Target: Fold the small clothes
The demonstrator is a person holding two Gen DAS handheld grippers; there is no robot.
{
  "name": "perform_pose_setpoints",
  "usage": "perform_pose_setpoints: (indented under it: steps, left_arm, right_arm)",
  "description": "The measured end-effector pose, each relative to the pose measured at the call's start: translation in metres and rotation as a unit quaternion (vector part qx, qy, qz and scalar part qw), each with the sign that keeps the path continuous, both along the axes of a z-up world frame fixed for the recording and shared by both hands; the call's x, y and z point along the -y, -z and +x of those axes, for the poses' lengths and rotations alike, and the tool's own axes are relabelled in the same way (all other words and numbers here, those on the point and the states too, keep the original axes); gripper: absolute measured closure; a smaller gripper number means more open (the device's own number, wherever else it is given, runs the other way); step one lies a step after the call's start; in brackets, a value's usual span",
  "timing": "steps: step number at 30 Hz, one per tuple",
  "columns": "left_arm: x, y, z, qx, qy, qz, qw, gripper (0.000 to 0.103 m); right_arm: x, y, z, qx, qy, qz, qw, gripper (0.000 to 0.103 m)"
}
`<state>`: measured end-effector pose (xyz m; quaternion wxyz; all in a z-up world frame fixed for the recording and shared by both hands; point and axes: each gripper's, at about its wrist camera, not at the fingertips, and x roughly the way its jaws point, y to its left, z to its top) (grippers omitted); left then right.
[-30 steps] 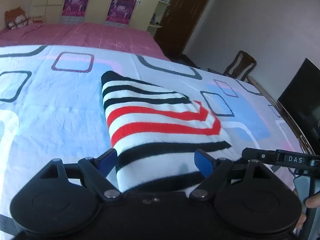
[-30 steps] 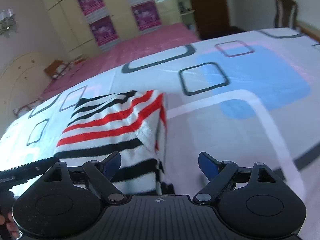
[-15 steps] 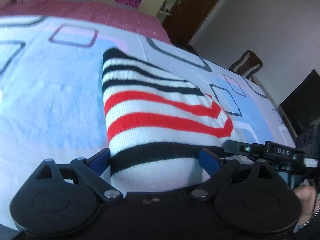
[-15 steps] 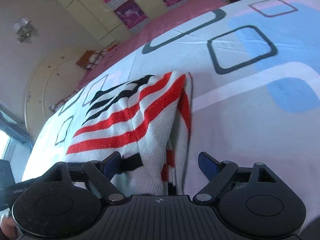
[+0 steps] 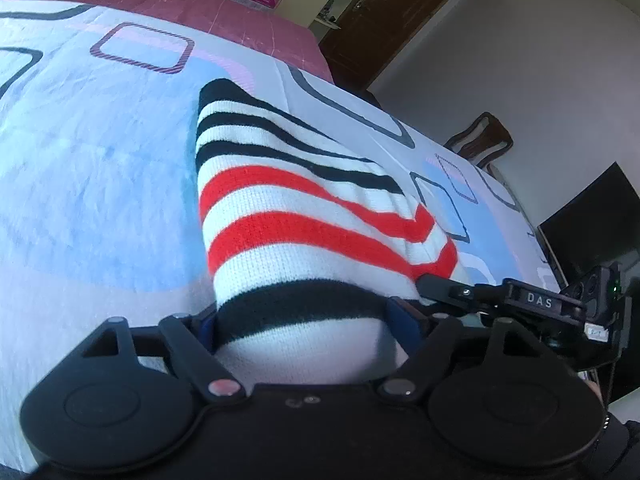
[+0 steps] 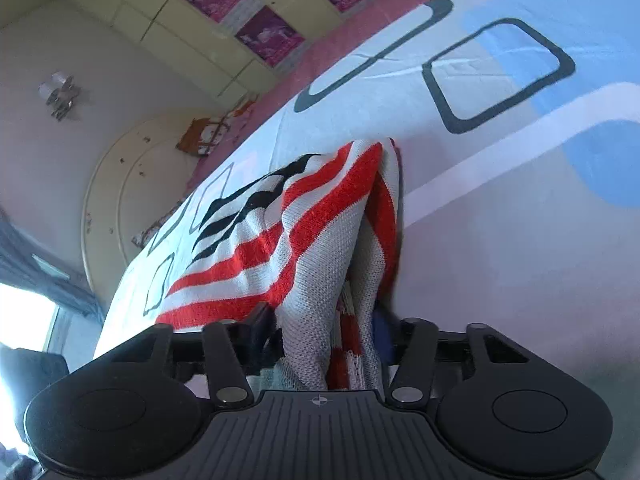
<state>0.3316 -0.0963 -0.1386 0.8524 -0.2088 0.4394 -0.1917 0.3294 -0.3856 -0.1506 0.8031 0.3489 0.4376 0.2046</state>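
A white knit garment [image 5: 304, 216] with black and red stripes lies folded on the patterned bed sheet [image 5: 100, 180]. My left gripper [image 5: 306, 324] straddles its near end; the jaws are closing and both blue pads touch the fabric bulging between them. To the right, my right gripper [image 5: 440, 286] reaches in at the garment's right edge. In the right wrist view the garment [image 6: 312, 232] shows its layered side edge, and my right gripper [image 6: 324, 332] is closing on that bunched edge, with fabric squeezed between the fingers. Both grippers' pads are partly hidden by cloth.
The sheet [image 6: 500, 240] stretches wide on either side of the garment. A pink bedspread [image 5: 240, 12] lies beyond. A brown door [image 5: 392, 16], a wooden chair [image 5: 480, 140] and a dark screen [image 5: 592, 228] stand to the right. A round headboard [image 6: 132, 200] sits far left.
Both grippers dropped to the garment's near end and their jaws narrowed. The right gripper rolled and closed on the side edge, bunching the cloth. The left jaws drew in against the fabric.
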Motion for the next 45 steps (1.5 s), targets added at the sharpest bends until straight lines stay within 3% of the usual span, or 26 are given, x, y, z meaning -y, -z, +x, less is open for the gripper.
perform_pose_setpoints:
  steps: [4, 9, 18, 24, 30, 37, 45]
  left_arm:
    - [0.001, -0.01, -0.002, 0.006, 0.002, 0.013, 0.9999, 0.041]
    - [0.0, -0.025, -0.009, 0.027, 0.008, 0.022, 0.9994, 0.053]
    - [-0.032, -0.058, -0.032, 0.063, 0.018, 0.023, 0.9976, 0.053]
    - [-0.096, -0.068, -0.049, 0.079, 0.013, 0.022, 0.9966, 0.053]
    - [-0.191, -0.072, -0.064, 0.087, 0.009, 0.022, 0.996, 0.053]
    - [-0.289, -0.067, -0.073, 0.087, -0.021, 0.042, 0.9951, 0.053]
    - [-0.338, -0.035, -0.072, 0.079, -0.046, 0.076, 0.9929, 0.052]
  right_arm:
    - [0.002, -0.012, -0.006, 0.012, 0.01, 0.002, 1.0, 0.066]
    - [-0.004, -0.035, -0.017, 0.038, 0.009, 0.003, 0.999, 0.067]
    - [-0.053, -0.064, -0.036, 0.062, 0.011, 0.01, 0.998, 0.067]
    - [-0.128, -0.078, -0.042, 0.072, 0.005, 0.004, 0.997, 0.067]
    - [-0.228, -0.079, -0.047, 0.074, 0.008, 0.01, 0.997, 0.067]
    - [-0.329, -0.061, -0.031, 0.071, -0.017, 0.025, 0.997, 0.067]
    - [-0.385, -0.024, -0.02, 0.05, -0.033, -0.003, 0.998, 0.067]
